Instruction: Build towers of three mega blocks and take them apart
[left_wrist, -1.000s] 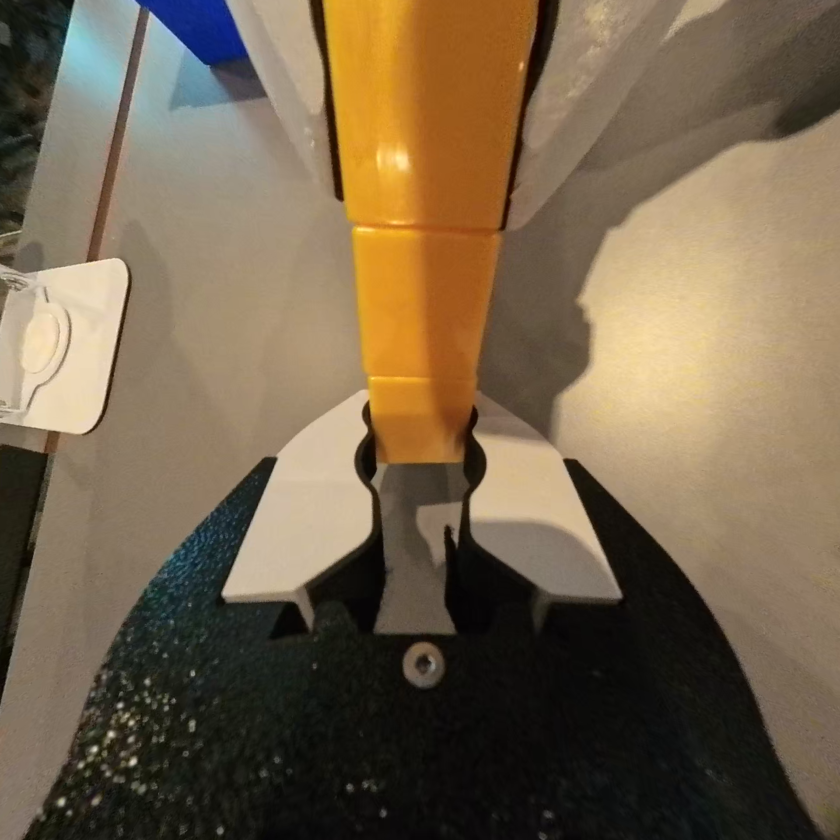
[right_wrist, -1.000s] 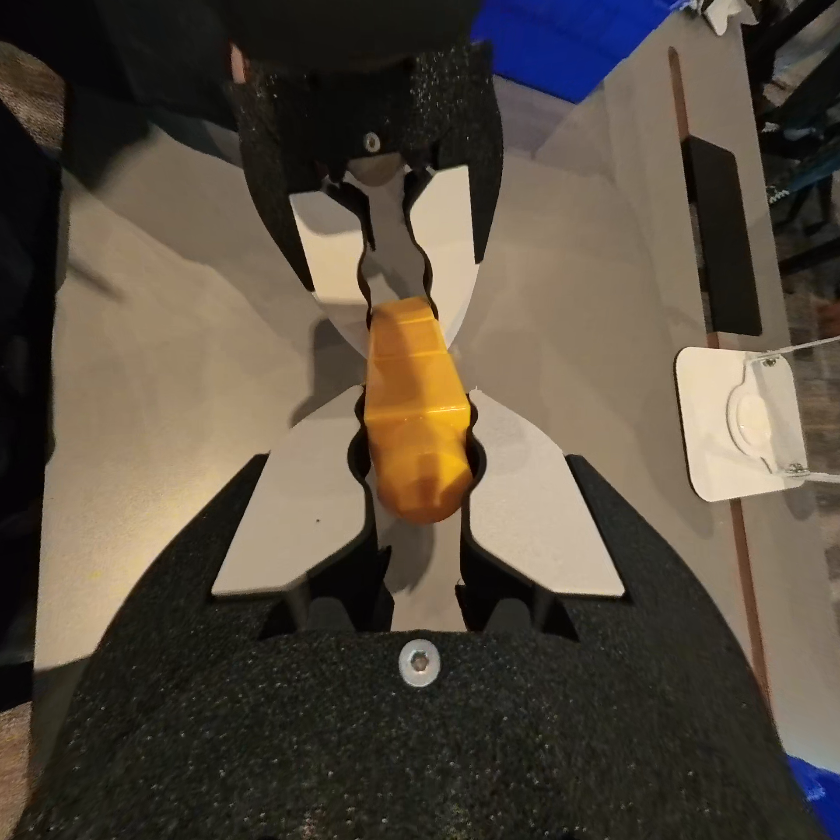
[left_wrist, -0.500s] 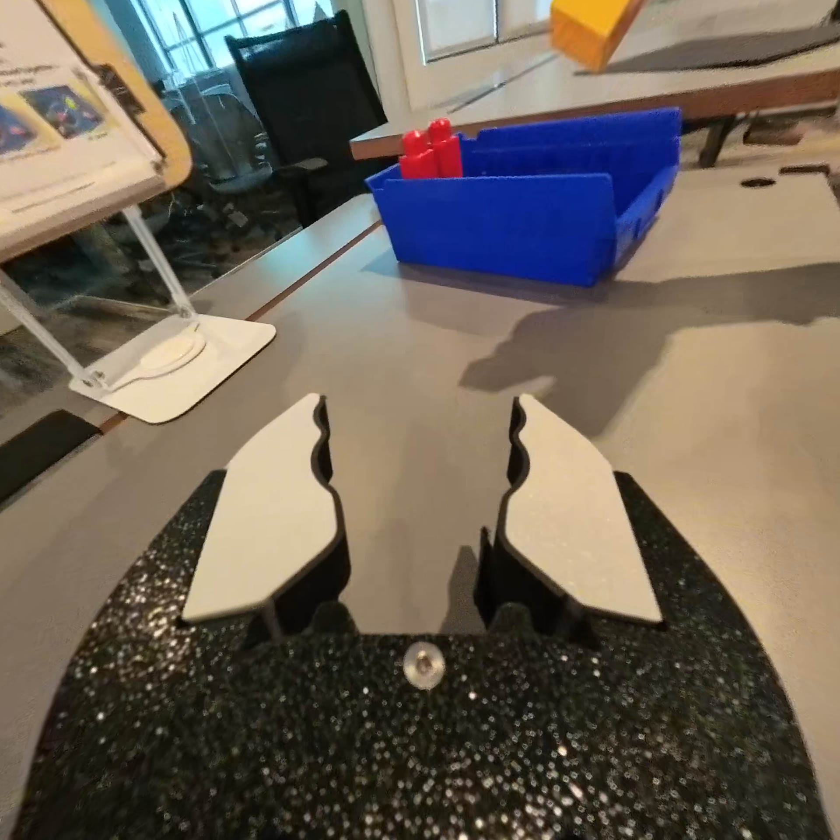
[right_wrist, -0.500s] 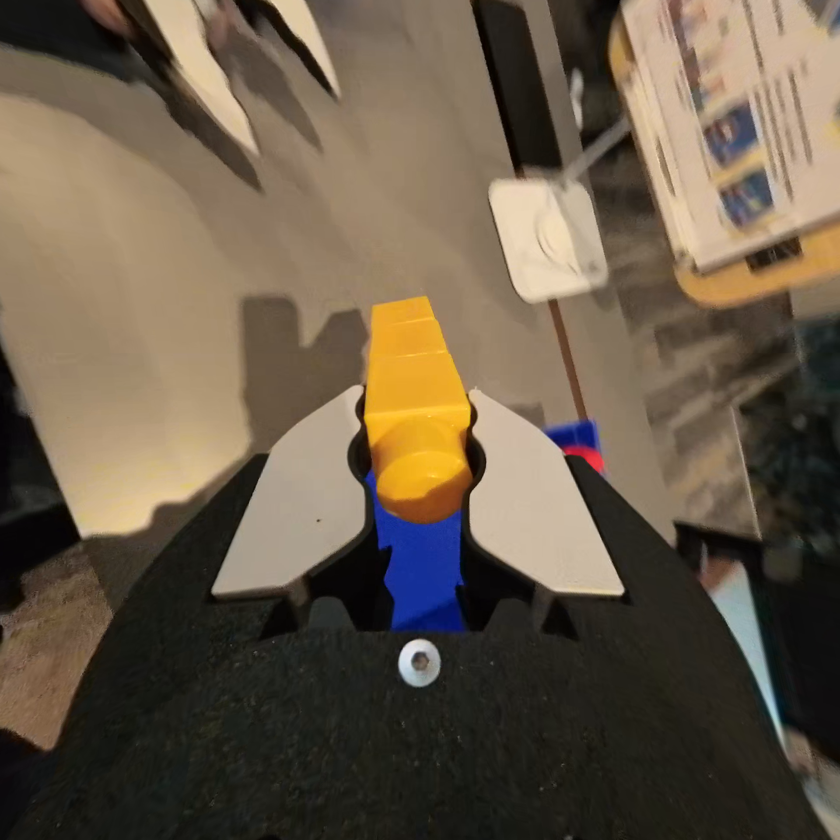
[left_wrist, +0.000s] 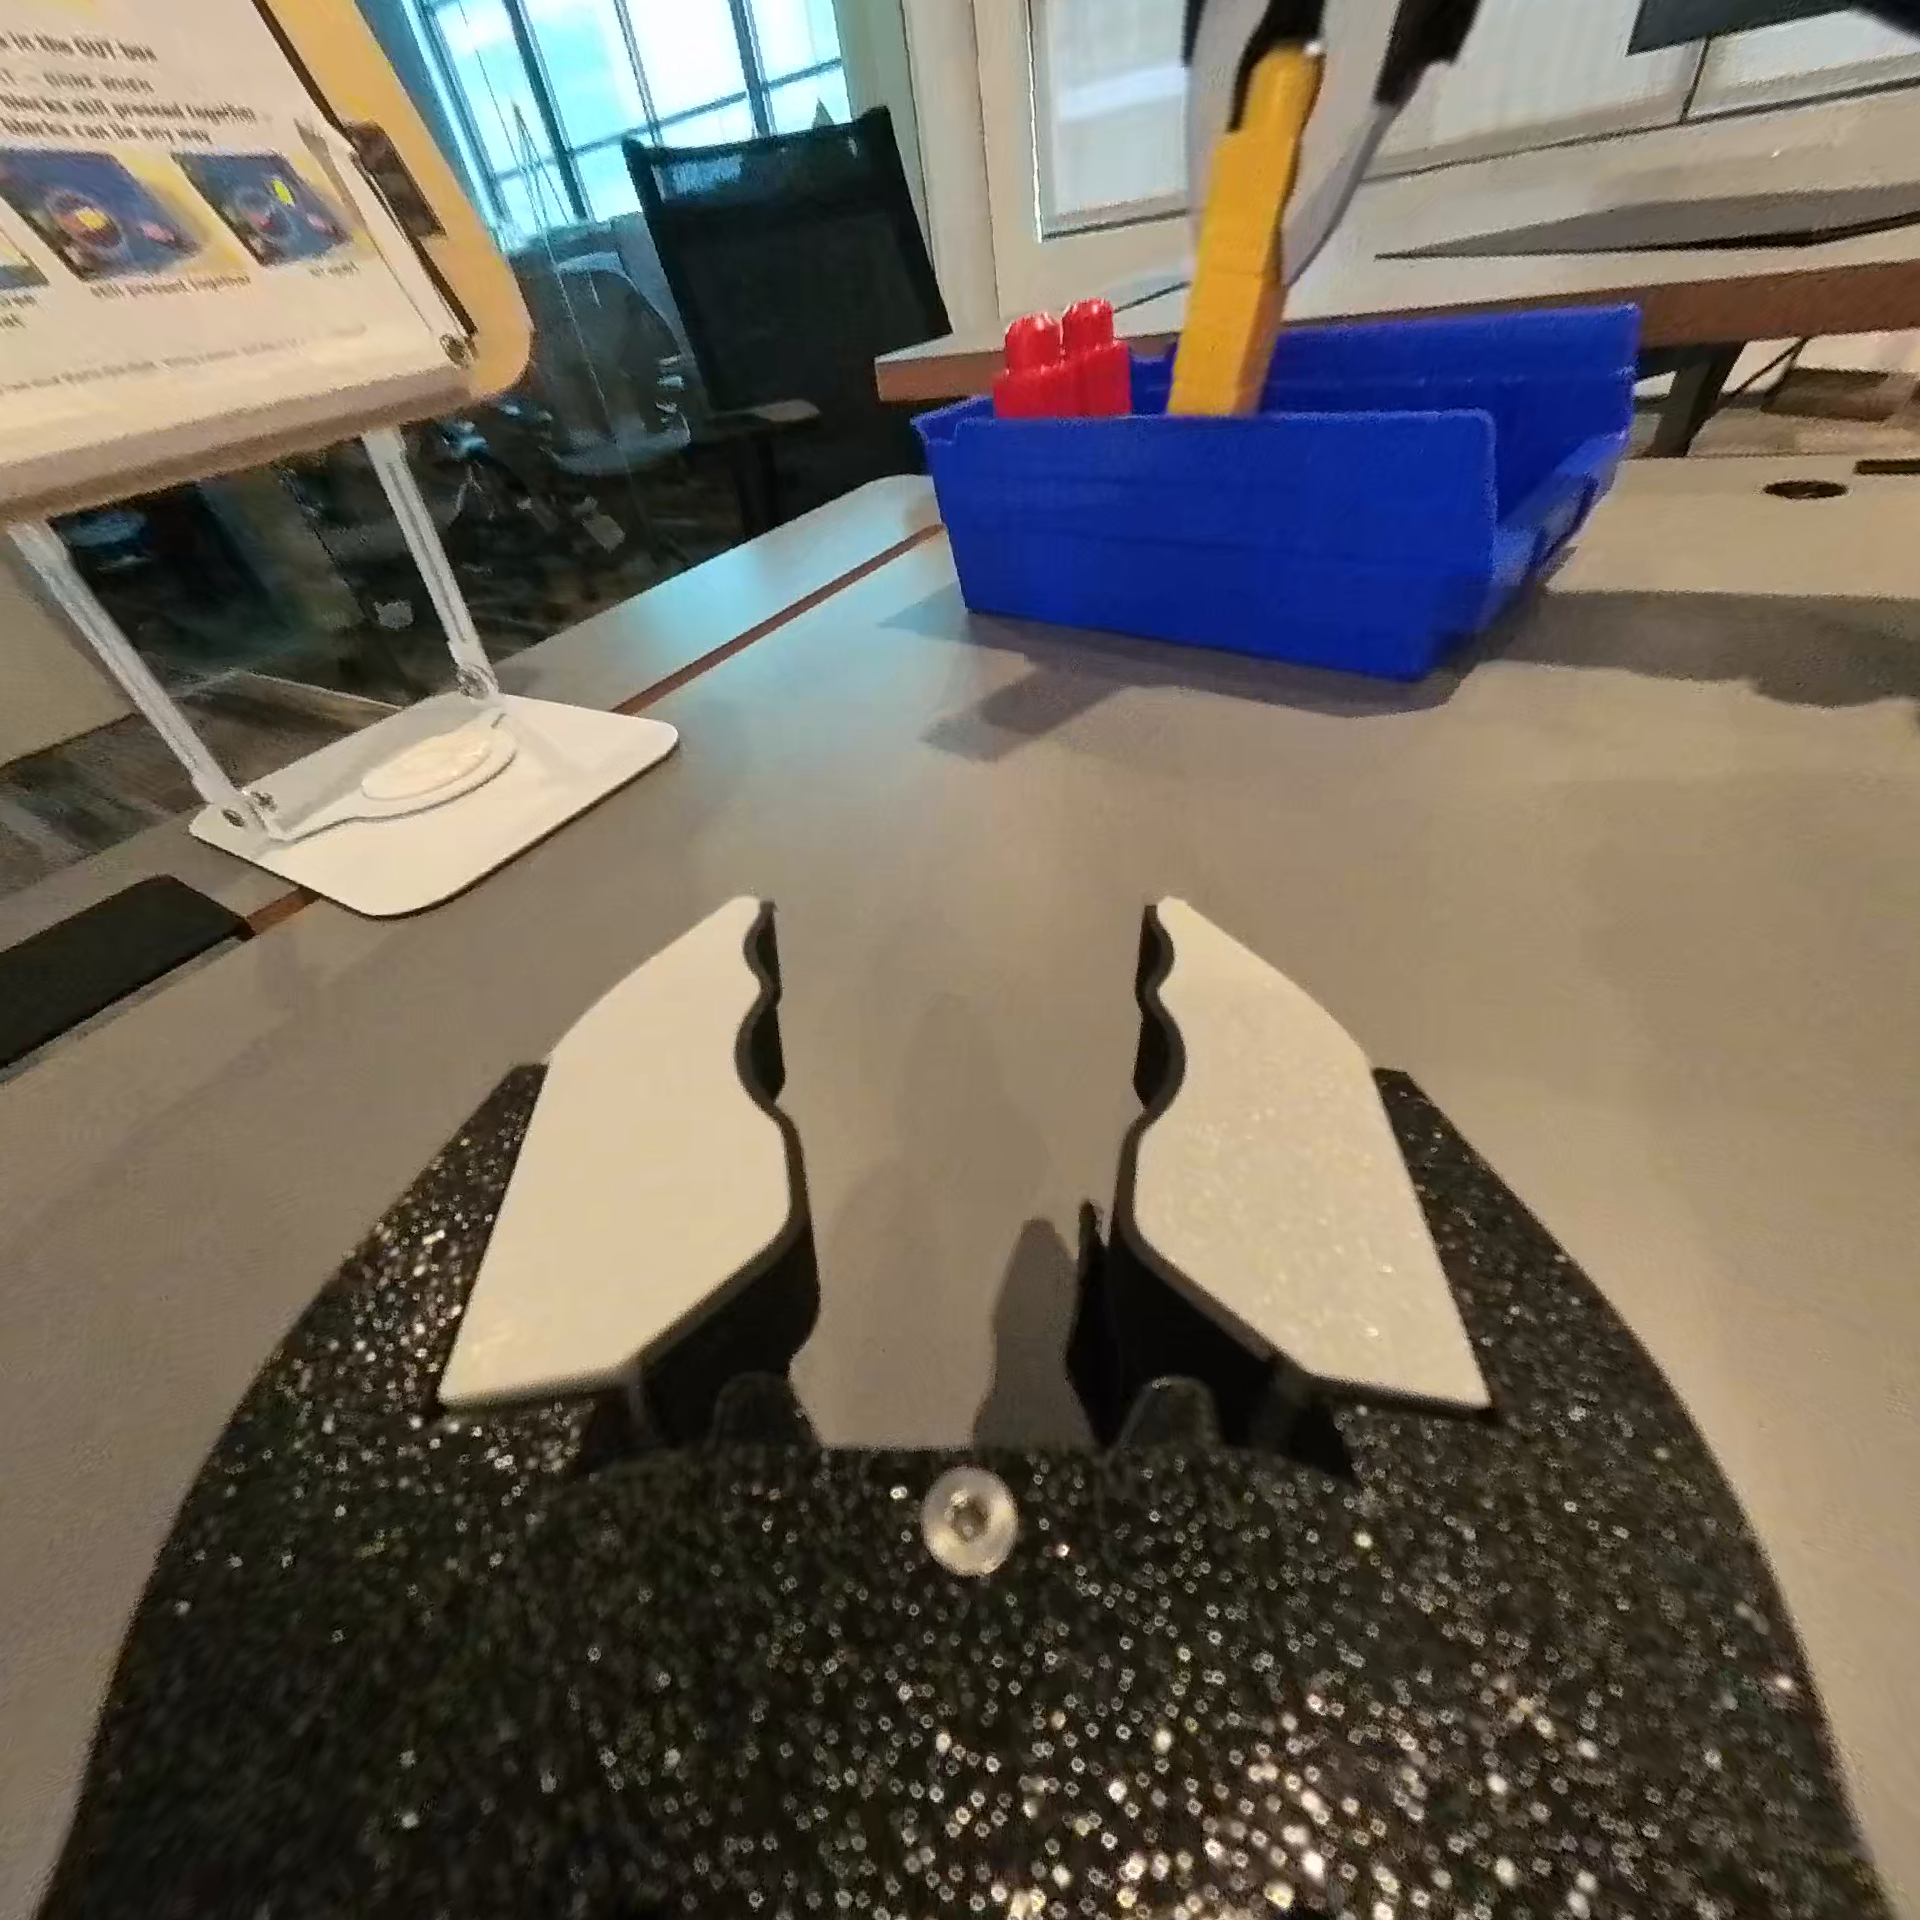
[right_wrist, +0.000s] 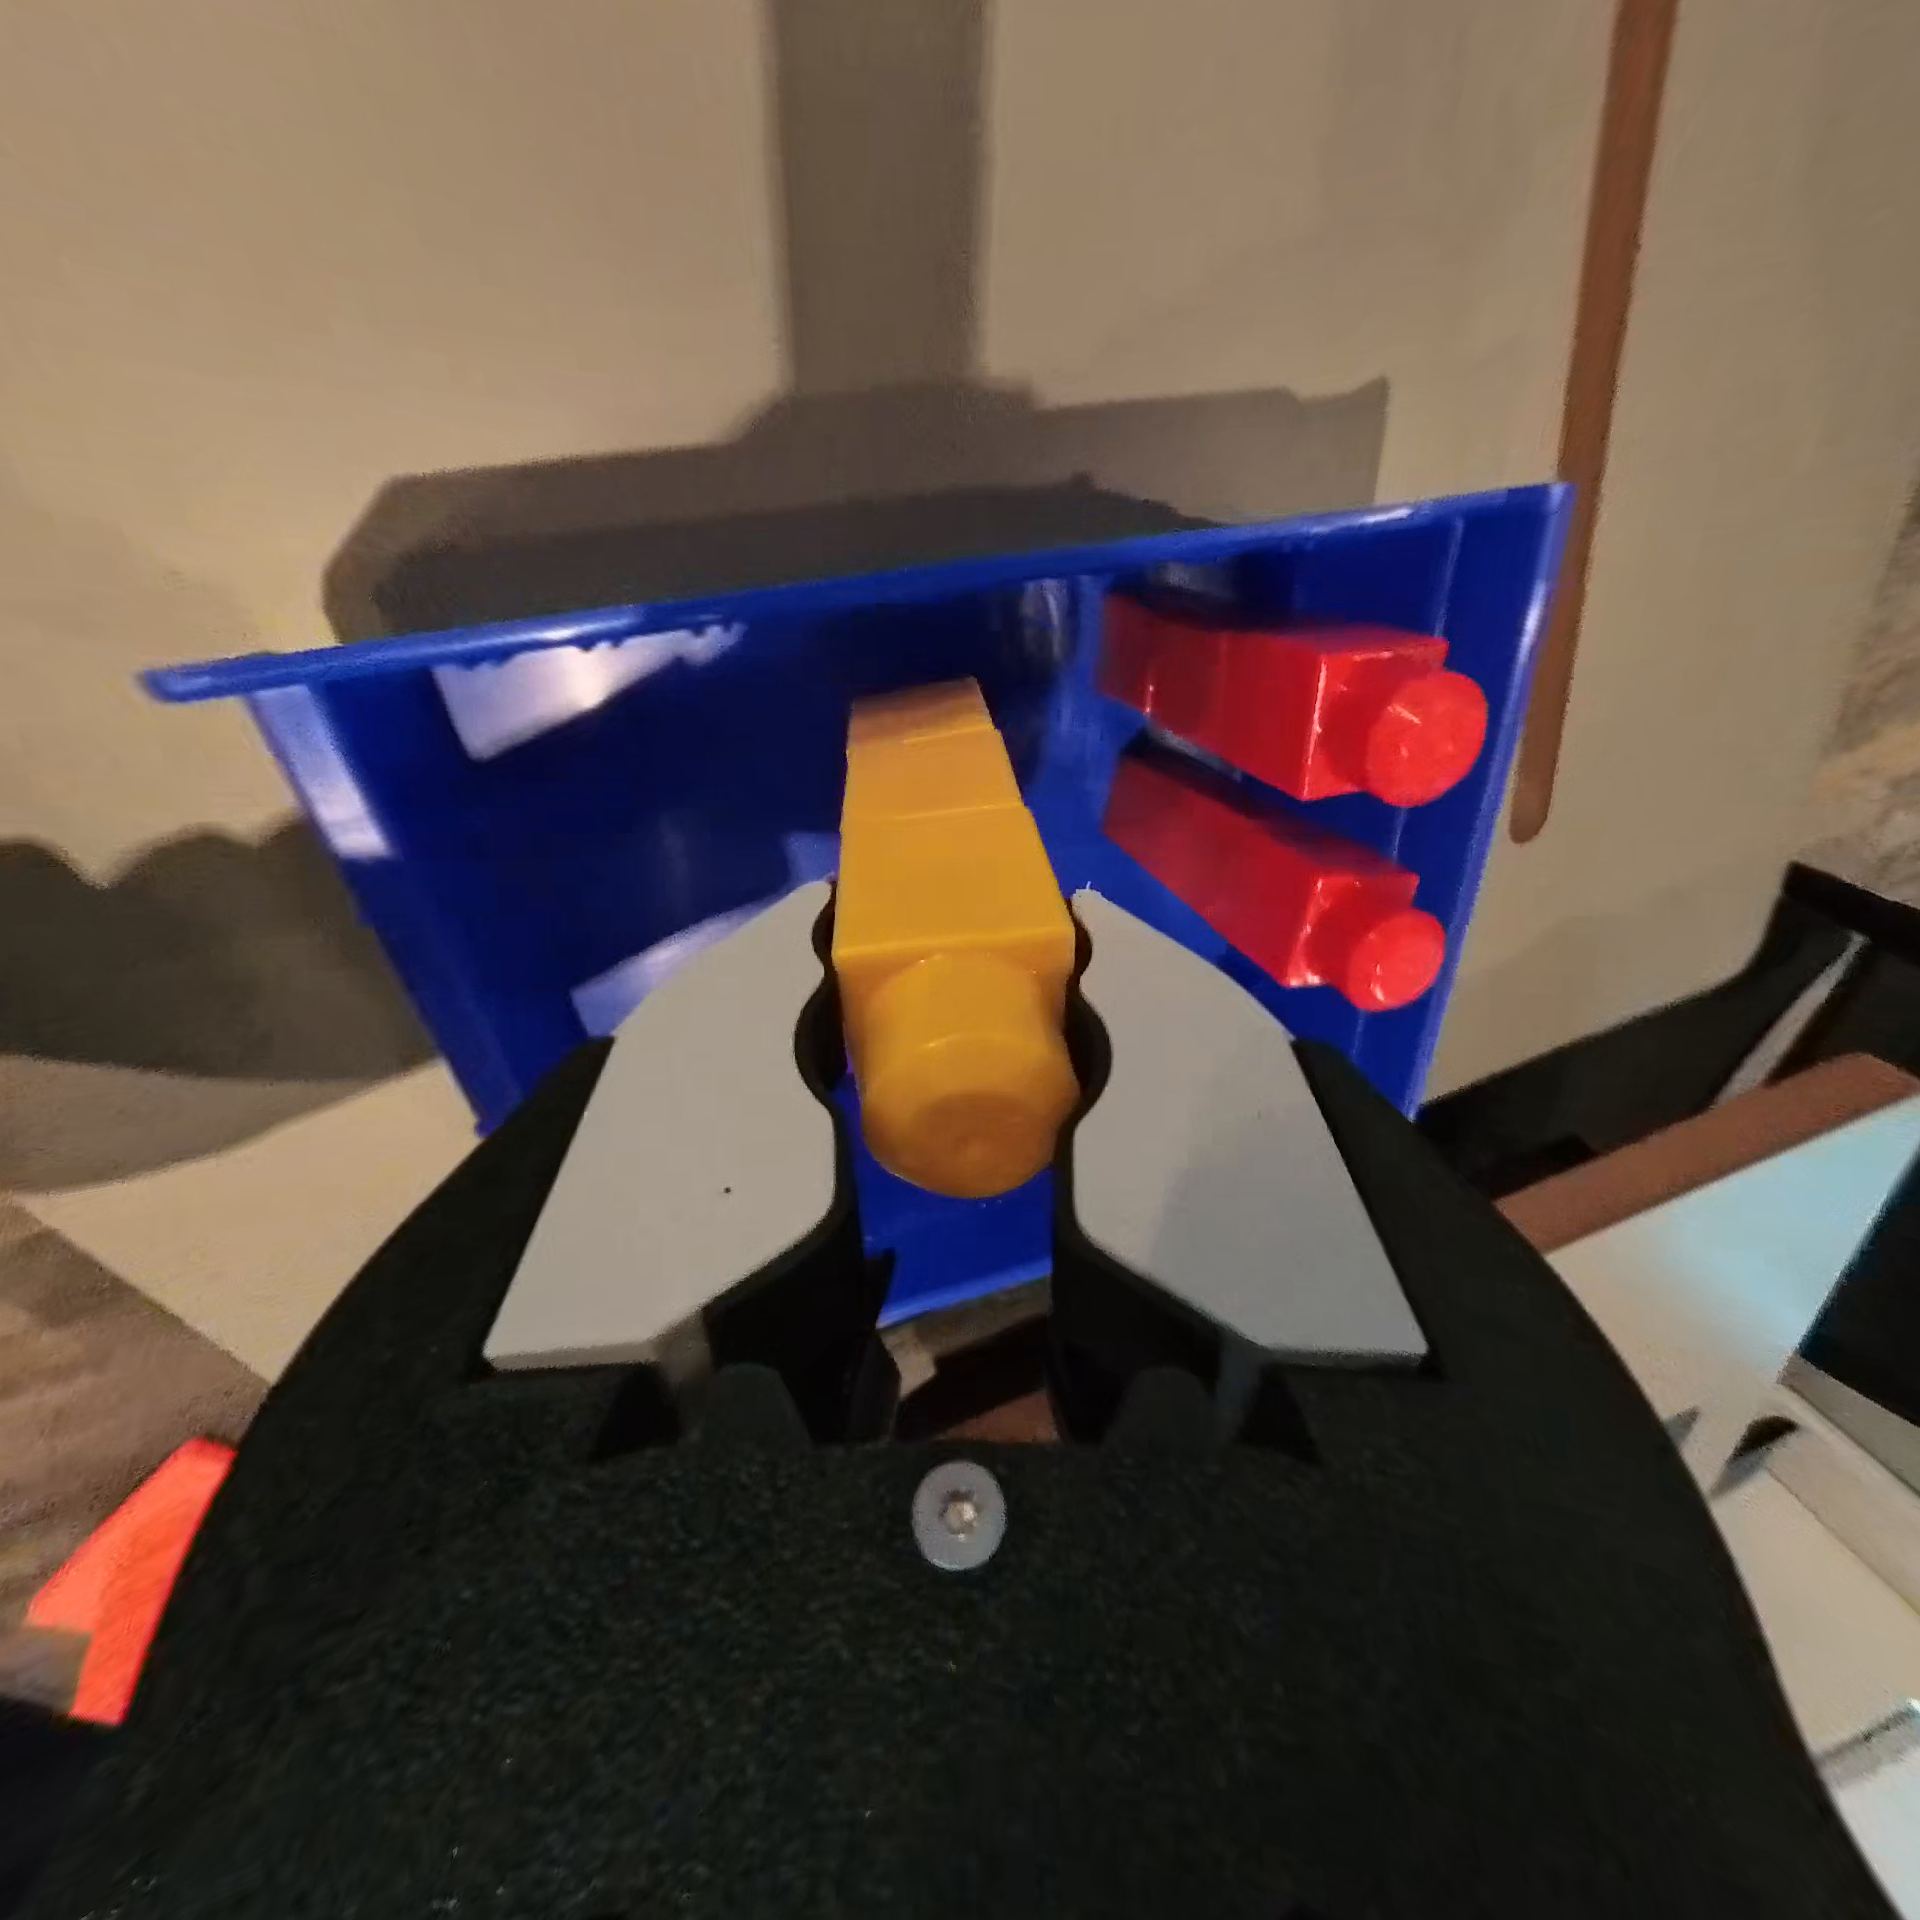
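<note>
Yellow tower (right_wrist: 951, 883): three mega blocks pressed end to end, glossy, one round stud on the near end. Right hand-held gripper (right_wrist: 951, 997) is clamped on the top block, fingers (right_wrist: 686, 1164) pinching its sides just below the stud. Tower hangs lower end first into the blue bin (right_wrist: 644, 831), roughly mid-bin. Can't tell if that end touches the bin floor.

Bin contents: two red towers (right_wrist: 1278, 790), side by side at about 2 o'clock from the yellow one in the right wrist view, against the bin's side wall, studs up. Rest of the bin interior looks bare.

In the left wrist view the yellow tower (left_wrist: 1242, 239) stands tilted, sticking out above the bin (left_wrist: 1247, 530) rim, with the right hand-held gripper (left_wrist: 1288, 42) at 12 o'clock above it, motion-blurred. Red towers (left_wrist: 1060, 364) sit at 9 o'clock from it, tops over the rim.

Left hand-held gripper (left_wrist: 956, 997): released, fingers (left_wrist: 644, 1174) spread, nothing between them, low over the grey table (left_wrist: 1558, 935), well apart from the bin.

Sign stand (left_wrist: 416, 800) with white base at 10 o'clock on the table. Black chair (left_wrist: 790, 270) behind.
</note>
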